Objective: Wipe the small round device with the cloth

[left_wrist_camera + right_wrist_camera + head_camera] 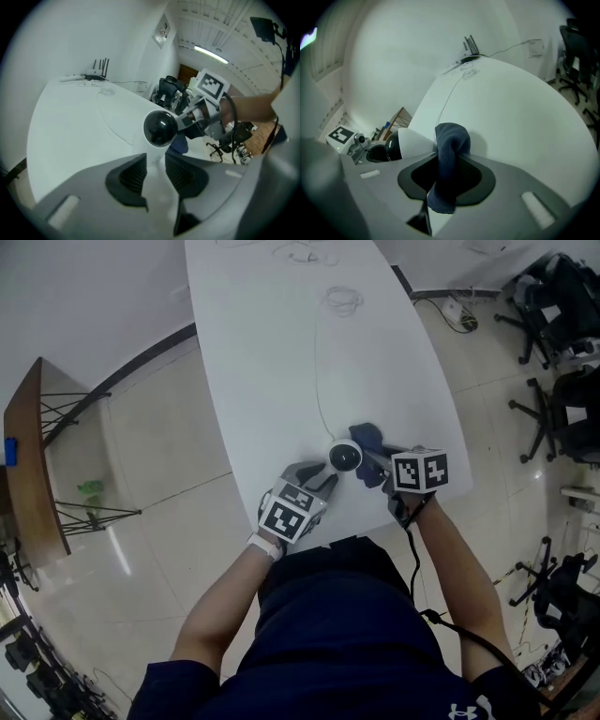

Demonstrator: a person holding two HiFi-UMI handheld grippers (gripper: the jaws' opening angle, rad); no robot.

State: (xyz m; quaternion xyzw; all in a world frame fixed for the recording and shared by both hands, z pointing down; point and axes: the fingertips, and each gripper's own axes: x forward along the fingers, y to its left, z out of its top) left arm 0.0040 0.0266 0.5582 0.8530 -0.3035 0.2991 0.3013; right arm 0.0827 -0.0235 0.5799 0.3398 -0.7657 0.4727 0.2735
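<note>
The small round device (344, 457) is white with a black dome and rests near the front edge of the white table (272, 343); a thin cable (319, 371) runs from it up the table. My left gripper (323, 480) sits just below-left of it. In the left gripper view the device (160, 127) stands at the jaw tips, its white base reaching down between the left gripper's (155, 171) pads, which look slightly apart from it. My right gripper (372, 463) is shut on a dark blue cloth (449, 154), bunched right beside the device (401, 143).
A router with antennae (96, 72) and a loose coil of cable (342, 299) lie at the table's far end. Office chairs (553, 296) stand to the right on the tiled floor. A wooden shelf (33, 456) stands at the left.
</note>
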